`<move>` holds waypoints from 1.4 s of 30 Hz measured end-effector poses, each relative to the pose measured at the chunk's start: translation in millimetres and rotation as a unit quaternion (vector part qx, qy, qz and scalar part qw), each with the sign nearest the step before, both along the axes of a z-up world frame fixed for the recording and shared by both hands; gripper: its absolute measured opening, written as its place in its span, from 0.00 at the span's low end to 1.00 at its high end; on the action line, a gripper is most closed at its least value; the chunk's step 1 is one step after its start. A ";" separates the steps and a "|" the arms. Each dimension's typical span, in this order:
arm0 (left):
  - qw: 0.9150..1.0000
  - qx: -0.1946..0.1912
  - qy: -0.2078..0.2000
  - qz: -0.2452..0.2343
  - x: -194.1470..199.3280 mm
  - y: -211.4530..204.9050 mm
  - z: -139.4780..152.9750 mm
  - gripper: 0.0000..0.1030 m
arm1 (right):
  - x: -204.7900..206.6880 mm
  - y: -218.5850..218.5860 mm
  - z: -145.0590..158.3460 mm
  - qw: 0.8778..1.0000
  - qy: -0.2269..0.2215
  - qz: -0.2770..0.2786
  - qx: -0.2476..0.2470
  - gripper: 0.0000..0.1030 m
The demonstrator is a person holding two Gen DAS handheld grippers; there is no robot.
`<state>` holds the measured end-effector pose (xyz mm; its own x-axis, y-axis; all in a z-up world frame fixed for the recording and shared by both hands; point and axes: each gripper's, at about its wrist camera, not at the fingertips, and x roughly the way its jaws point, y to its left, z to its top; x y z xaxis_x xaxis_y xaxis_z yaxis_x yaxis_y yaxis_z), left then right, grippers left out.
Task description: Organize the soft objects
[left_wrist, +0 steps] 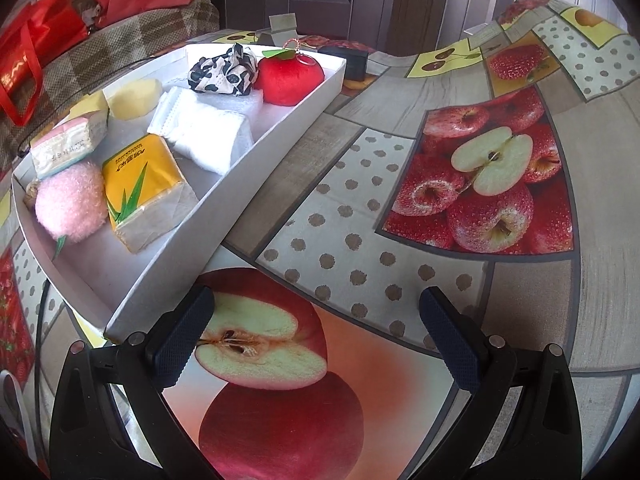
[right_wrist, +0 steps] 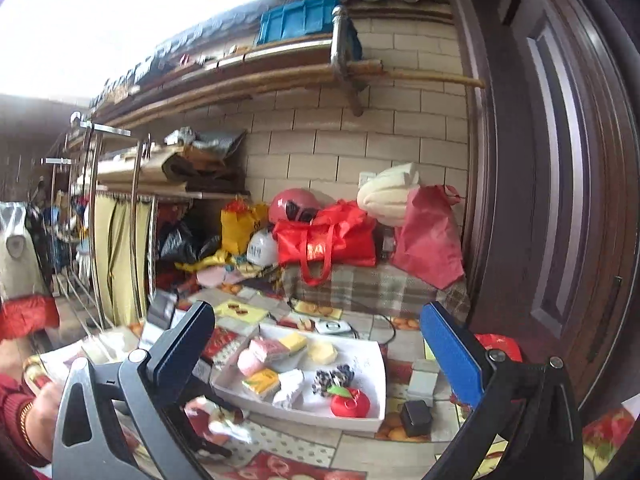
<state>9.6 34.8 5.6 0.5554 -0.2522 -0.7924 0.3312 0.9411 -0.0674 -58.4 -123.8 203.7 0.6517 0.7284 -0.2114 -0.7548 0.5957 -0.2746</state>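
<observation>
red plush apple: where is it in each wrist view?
Left wrist: red plush apple sits upper centre, in the far end of the white tray, touching the black-and-white cloth.
Right wrist: the apple is lower centre, in the tray's near right corner.
Shared landmark: the yellow tissue pack in the same tray.

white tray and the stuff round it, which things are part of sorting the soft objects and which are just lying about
Part of the job:
white tray
red plush apple
pink pompom
yellow tissue pack
folded white cloth
black-and-white cloth
yellow sponge

Just lying about:
small black box
red bag
pink helmet
</observation>
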 end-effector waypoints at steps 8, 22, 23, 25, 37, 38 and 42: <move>1.000 0.031 -0.005 0.001 3.1 -7.6 -4.3 1.00 | 10.6 -16.5 -0.9 0.997 -0.015 -0.070 0.039 1.00; 1.000 0.015 -0.006 0.004 4.3 -4.7 -4.6 1.00 | -4.6 -12.8 12.2 0.995 -0.054 -0.054 0.060 1.00; 1.000 0.013 -0.005 0.004 4.4 -4.4 -4.4 1.00 | -6.0 -12.7 13.0 0.995 -0.057 -0.050 0.061 1.00; 1.000 0.015 -0.007 0.004 4.1 -4.7 -4.3 1.00 | -5.9 -13.8 14.1 0.995 -0.056 -0.047 0.066 1.00; 0.999 0.033 -0.006 0.005 3.6 -11.4 -5.1 1.00 | 8.3 -24.6 3.2 0.995 -0.030 -0.055 0.077 1.00; 0.999 0.032 -0.006 0.006 4.0 -11.6 -5.1 1.00 | 7.6 -23.7 3.1 0.995 -0.033 -0.055 0.077 1.00; 1.000 0.028 -0.005 0.006 4.4 -11.3 -4.9 1.00 | 0.2 -16.3 7.0 0.994 -0.060 -0.054 0.076 1.00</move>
